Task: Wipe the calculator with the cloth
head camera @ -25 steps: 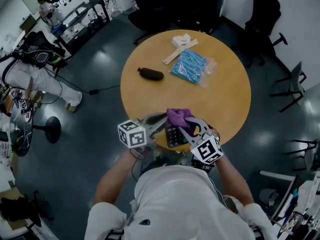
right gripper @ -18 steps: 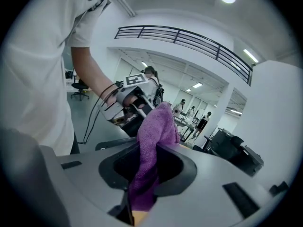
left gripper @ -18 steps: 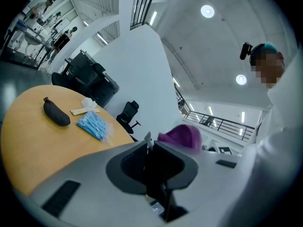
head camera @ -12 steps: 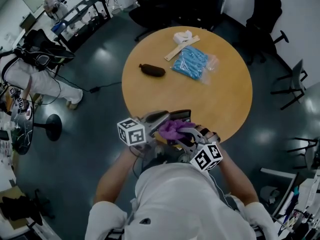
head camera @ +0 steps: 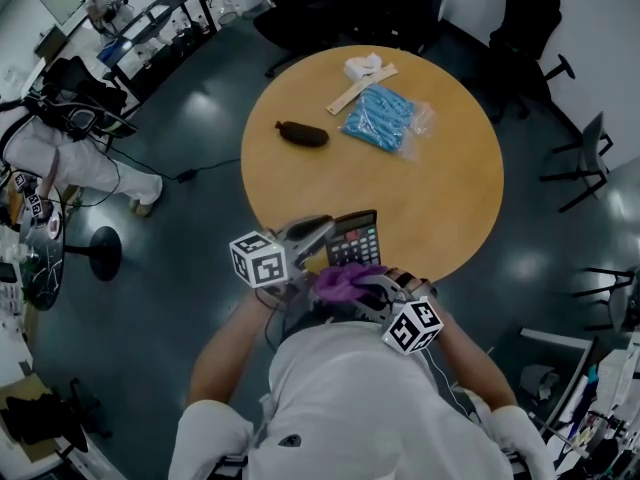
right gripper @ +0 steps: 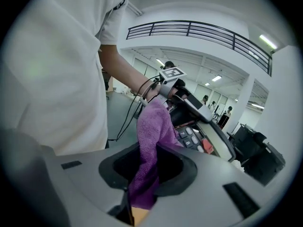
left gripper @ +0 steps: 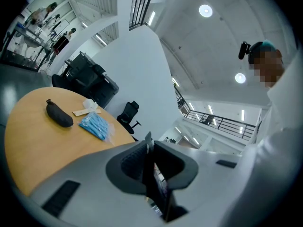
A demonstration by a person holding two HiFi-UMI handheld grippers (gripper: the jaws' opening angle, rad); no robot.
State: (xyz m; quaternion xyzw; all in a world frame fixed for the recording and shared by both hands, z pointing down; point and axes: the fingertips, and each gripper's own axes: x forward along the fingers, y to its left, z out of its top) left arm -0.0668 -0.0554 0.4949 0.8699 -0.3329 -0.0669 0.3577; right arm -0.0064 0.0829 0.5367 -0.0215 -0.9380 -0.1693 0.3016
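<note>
Between right gripper [right gripper: 144, 174] jaws: purple cloth [right gripper: 154, 126], clamped, with its bunched end sticking out ahead. Just past the cloth and against it: calculator [right gripper: 199, 138], keypad facing this gripper. Key legends too small to read; the only other print is the square pattern on the marker cube [head camera: 412, 325]. Left gripper [left gripper: 151, 174] is pinched on the calculator's thin edge from the opposite side. Further out on the round table [head camera: 450, 198]: dark pouch [head camera: 302, 134] and blue packet [head camera: 380, 120], well apart from both grippers.
</note>
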